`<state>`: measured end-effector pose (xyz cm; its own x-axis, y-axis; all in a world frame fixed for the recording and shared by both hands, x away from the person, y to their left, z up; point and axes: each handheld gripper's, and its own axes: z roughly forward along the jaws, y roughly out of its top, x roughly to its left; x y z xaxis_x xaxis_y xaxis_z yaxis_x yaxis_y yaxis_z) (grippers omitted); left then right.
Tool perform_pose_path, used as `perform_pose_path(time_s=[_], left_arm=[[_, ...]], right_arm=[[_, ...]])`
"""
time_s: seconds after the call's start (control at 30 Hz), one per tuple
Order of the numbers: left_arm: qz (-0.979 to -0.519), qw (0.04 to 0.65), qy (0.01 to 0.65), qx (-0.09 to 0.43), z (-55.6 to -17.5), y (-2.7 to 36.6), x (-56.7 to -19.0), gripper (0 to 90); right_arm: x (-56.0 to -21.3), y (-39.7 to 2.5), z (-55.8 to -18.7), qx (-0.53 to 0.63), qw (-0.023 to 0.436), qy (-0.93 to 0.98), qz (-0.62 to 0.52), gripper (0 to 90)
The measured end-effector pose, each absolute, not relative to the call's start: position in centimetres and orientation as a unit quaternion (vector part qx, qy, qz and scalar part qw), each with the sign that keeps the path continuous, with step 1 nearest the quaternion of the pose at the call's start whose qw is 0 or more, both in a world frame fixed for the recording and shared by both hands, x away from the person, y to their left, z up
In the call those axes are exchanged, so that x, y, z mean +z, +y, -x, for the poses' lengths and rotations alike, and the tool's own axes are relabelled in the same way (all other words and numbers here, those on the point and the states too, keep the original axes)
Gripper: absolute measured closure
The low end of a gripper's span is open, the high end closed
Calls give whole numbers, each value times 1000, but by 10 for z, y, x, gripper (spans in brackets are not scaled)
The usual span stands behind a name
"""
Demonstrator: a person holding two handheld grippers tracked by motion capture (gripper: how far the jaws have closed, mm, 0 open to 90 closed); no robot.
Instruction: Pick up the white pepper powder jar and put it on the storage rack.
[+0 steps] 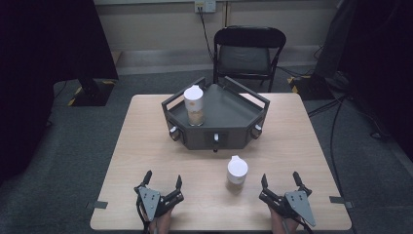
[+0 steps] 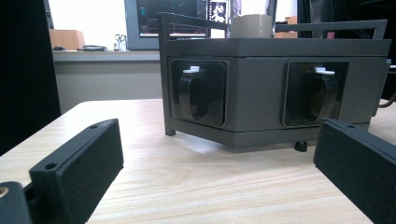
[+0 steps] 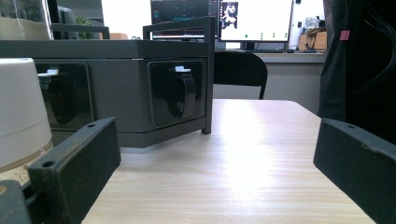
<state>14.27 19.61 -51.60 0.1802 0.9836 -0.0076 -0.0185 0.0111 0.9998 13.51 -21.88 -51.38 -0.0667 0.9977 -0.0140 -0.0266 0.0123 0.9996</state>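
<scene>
Jar with white lid (image 1: 237, 175) upright on the bench (image 1: 146, 146), near the front edge, between the two tongs and nearer the right one; white lid (image 3: 21, 105) at the left edge of the right gripper view. Second jar (image 1: 194, 106), same type, upright on the left part of the grey tray stand (image 1: 234, 109) at mid-bench; base visible above the stand rim in the left gripper view (image 2: 251, 25). Knobs set in recesses on the stand's front faces (image 2: 194, 95). Left tongs (image 1: 163, 183) low over the front left of the bench, jaws spread wide, nothing between them. Right tongs (image 1: 280, 181) low over the front right, jaws likewise spread, empty. Black chair (image 1: 248, 51) beyond the far edge. Monitors (image 3: 254, 18) noted in the background.
</scene>
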Motion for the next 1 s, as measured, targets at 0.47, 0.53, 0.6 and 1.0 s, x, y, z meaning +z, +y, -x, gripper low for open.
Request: perform_pose_path(time_s=[0.47,0.53,0.6,1.0], left_arm=[[-534,548,453,458,-142,194,-516,0],[-533,547,453,459,-142,194,-516,0],[-532,545,456,461,-142,193,-516,0],[-532,546,455,461,-142,194,-516,0]], right_arm=[[-512,-222,-135,524,484,517,-473,0],[-512,-224,-135,526,482,516,-474,0],[-511,-225,-135,529,480,516,-474,0],[-503,-223,-130,538,474,520,-463,0]])
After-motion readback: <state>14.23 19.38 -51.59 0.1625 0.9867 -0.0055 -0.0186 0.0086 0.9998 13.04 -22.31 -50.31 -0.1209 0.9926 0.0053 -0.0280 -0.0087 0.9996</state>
